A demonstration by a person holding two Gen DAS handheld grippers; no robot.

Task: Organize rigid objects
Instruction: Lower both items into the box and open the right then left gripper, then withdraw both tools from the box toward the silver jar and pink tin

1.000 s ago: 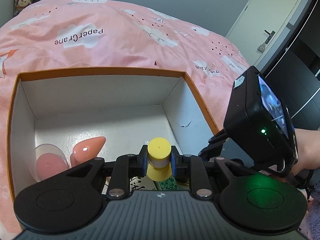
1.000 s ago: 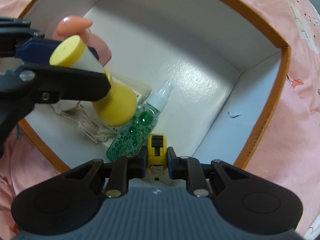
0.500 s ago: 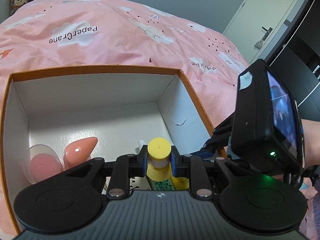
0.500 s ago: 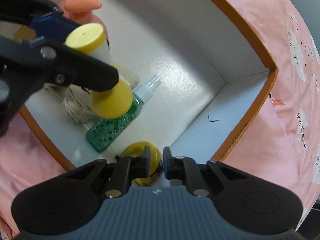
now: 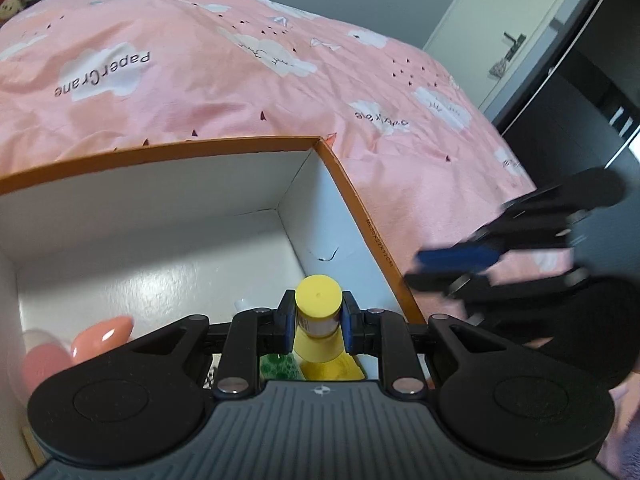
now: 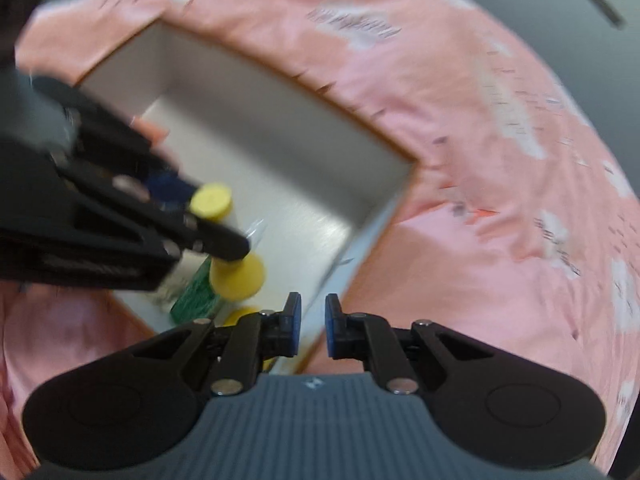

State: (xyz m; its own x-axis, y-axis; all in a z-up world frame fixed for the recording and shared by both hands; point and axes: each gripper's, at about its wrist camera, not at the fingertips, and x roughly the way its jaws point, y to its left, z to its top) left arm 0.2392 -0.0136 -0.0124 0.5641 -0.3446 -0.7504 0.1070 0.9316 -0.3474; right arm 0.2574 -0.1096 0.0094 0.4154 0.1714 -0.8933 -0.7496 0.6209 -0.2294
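Note:
My left gripper (image 5: 318, 320) is shut on a yellow-capped bottle (image 5: 318, 304) and holds it over the near right part of the orange-rimmed white box (image 5: 160, 152). The bottle also shows in the right wrist view (image 6: 236, 268), between the left gripper's fingers (image 6: 216, 240). My right gripper (image 6: 310, 326) is open and empty, above the box's right wall, and appears blurred in the left wrist view (image 5: 452, 270). In the box lie a green spray bottle (image 6: 196, 296), a yellow tape measure (image 6: 240, 316) and a pink pump bottle (image 5: 100, 336).
The box sits on a bed with a pink cloud-print cover (image 5: 240, 80). A white door (image 5: 508, 20) and dark furniture (image 5: 580, 100) stand at the right. A printed cloth bag (image 6: 172, 284) lies under the green bottle.
My right gripper let go of the yellow tape measure in the box, opened and pulled back to the right, out over the box wall. My left gripper still holds the yellow-capped bottle.

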